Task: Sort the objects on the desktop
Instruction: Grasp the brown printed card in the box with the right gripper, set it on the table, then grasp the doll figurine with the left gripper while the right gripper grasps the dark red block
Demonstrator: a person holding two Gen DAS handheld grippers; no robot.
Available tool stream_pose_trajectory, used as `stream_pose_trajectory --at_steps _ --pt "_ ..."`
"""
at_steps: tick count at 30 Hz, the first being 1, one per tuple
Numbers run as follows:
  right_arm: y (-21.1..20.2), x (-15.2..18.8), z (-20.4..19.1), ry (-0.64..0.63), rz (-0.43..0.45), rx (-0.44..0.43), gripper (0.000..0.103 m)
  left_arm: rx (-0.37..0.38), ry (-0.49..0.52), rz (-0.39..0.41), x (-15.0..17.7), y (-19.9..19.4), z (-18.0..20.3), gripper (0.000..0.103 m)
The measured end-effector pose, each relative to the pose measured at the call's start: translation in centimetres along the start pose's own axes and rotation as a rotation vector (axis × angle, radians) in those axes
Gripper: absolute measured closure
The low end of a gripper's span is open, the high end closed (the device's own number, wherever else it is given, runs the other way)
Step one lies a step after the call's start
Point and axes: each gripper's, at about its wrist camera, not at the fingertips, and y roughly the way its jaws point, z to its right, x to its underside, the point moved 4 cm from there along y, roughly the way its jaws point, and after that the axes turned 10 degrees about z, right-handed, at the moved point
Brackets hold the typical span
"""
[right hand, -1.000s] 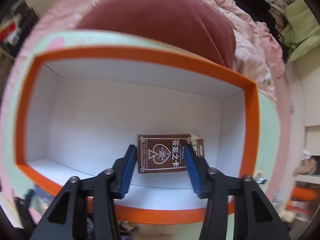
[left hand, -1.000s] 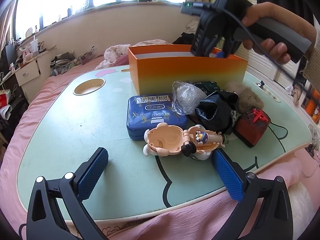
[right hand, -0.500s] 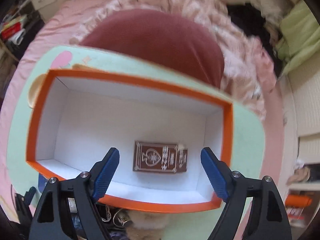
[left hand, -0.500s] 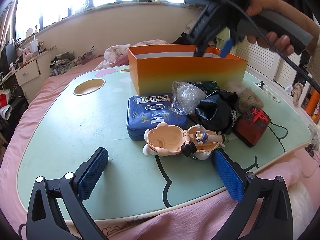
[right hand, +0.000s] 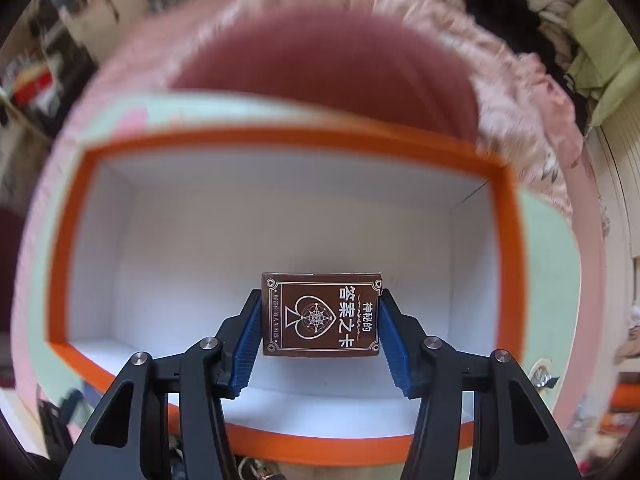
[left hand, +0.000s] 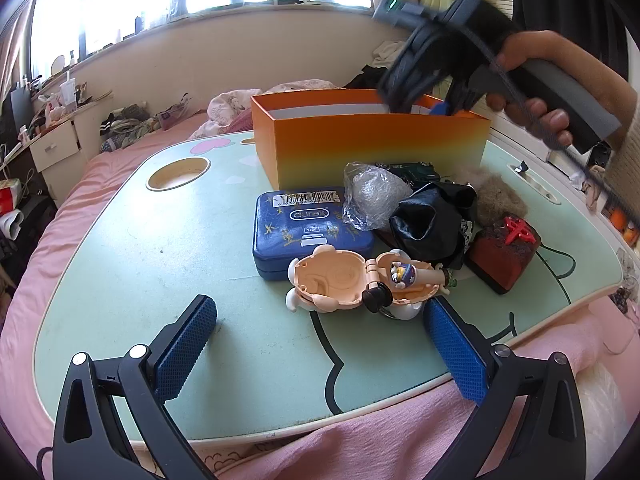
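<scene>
My right gripper [right hand: 320,320] grips the brown printed card box [right hand: 320,314] inside the orange cardboard box [right hand: 280,140] at the tabletop's far edge. I judge repositioning is underway; next, settle and release. Left gripper [left hand: 320,344] hangs spread, empty, near edge.

Left gripper [left hand: 316,344] hovers low, jaws spread wide, nothing between them. Right gripper [right hand: 320,334] points down, pads [right hand: 246,346] clamped on both sides of a card box [right hand: 320,314].

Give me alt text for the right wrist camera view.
The right gripper clamps a brown card box between its blue pads, over the white inside of an orange box. Blurred pink bedding lies beyond.
</scene>
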Motion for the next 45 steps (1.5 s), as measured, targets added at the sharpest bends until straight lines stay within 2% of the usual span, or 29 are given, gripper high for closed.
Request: stream_pose_trajectory --at_steps 4,6,8,13,15,16,19,21,22,24,26,29,30,31,32,33,40,45 --pt "-5.4 0.1 -0.5 -0.002 0.156 -0.065 0.049 -0.001 0.0 0.0 0.0 0.0 0.0 0.0" --pt "-8.0 1.5 -1.7 -0.046 0.222 -0.093 0.049 0.0 0.0 0.0 0.0 0.0 0.0 0.0" --pt "-9.5 3.2 -2.4 -0.076 0.249 -0.105 0.048 0.0 0.0 0.0 0.0 0.0 0.0 0.0" --pt "-7.0 6.9 -3.0 -0.136 0.201 -0.098 0.046 0.0 0.0 0.0 0.0 0.0 -0.1 0.0" --pt "-6.6 7.1 -3.0 -0.115 0.249 -0.08 0.046 0.0 0.0 0.0 0.0 0.0 -0.1 0.0" --pt "-6.9 7.2 -2.9 -0.103 0.277 -0.072 0.043 0.001 0.0 0.0 0.0 0.0 -0.1 0.0" --pt "-8.6 8.8 -2.0 -0.042 0.406 -0.106 0.022 0.001 0.0 0.0 0.0 0.0 0.0 0.0" --pt "-9.6 11.3 -1.5 -0.028 0.458 -0.15 0.017 -0.001 0.0 0.0 0.0 0.0 0.0 0.0" --pt "-9.8 12.5 -1.2 -0.023 0.469 -0.144 0.014 -0.001 0.0 0.0 0.0 0.0 0.0 0.0" --pt "-10.0 15.2 -0.3 -0.017 0.481 -0.113 0.013 0.0 0.0 0.0 0.1 0.0 0.0 0.0" --pt "-9.8 18.0 -0.1 -0.015 0.476 -0.117 0.013 -0.001 0.0 0.0 0.1 0.0 -0.1 0.0" --pt "-7.6 20.0 -1.1 -0.033 0.442 -0.121 0.013 -0.004 0.0 -0.002 0.1 0.0 -0.1 0.0" --pt "-7.0 20.2 -1.4 -0.048 0.431 -0.104 0.012 -0.005 0.001 -0.003 0.1 0.0 -0.1 0.0" --pt "-6.7 20.3 -2.1 -0.087 0.472 -0.046 0.009 -0.005 0.002 -0.002 0.1 0.0 -0.2 0.0" --pt "-6.5 20.3 -2.3 -0.095 0.489 -0.021 0.001 -0.005 0.002 -0.002 0.1 0.0 -0.2 0.0" --pt "-6.2 20.2 -2.4 -0.079 0.505 -0.016 0.0 -0.003 0.002 -0.003 0.1 -0.1 -0.2 0.0" --pt "-5.8 19.4 -2.2 -0.077 0.514 -0.006 0.0 -0.003 0.001 -0.003 0.1 -0.1 -0.2 0.0" --pt "-5.8 20.2 -1.9 -0.08 0.515 -0.007 0.0 -0.003 0.001 -0.003 0.1 -0.1 -0.2 0.0"
